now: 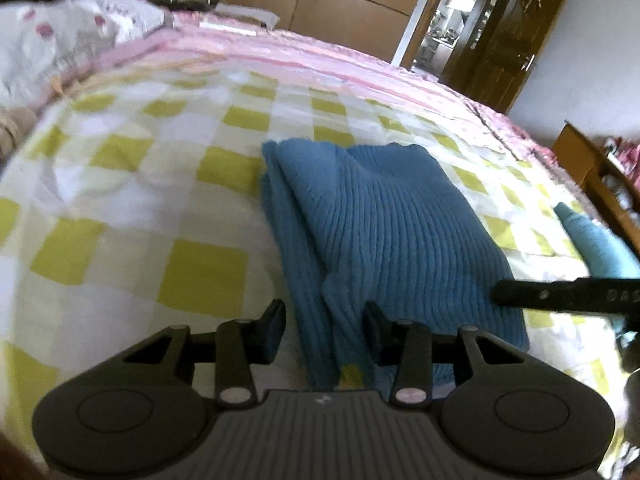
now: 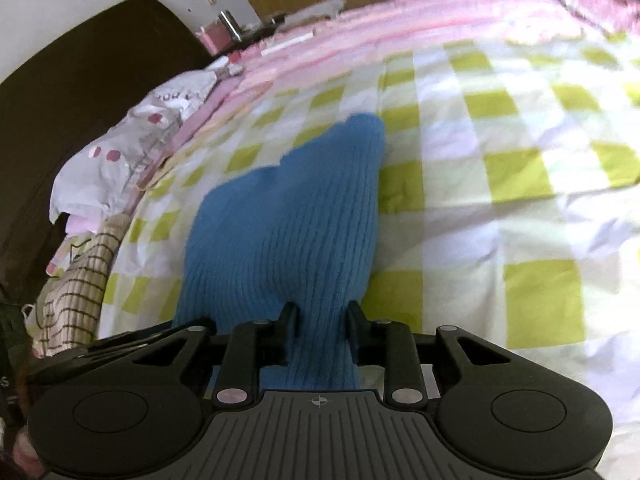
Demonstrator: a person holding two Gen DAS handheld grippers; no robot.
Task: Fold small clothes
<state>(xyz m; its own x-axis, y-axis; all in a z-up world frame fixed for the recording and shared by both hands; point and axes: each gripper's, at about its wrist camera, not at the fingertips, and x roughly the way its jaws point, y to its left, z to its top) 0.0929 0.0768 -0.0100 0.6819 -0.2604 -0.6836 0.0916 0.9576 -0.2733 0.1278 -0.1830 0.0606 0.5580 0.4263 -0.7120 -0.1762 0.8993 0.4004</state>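
Blue knit garment (image 1: 384, 232) lies on the checked bed (image 1: 168, 184); left gripper (image 1: 324, 330) and right gripper (image 2: 318, 330) each pinch its near edge, jaws narrow. Carry both corners level, equal tension, and lay edge onto edge so the ribbing doesn't bunch.

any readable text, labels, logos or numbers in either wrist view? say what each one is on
"DA": pale raised letters on the black finger of the right gripper entering the left wrist view; the rest is cut off at the frame edge.
"S": one pale letter on the dark object at the left edge of the right wrist view; the rest is out of frame.
Grey print on the white pillowcase: too blurred to read.
No numbers or signs.
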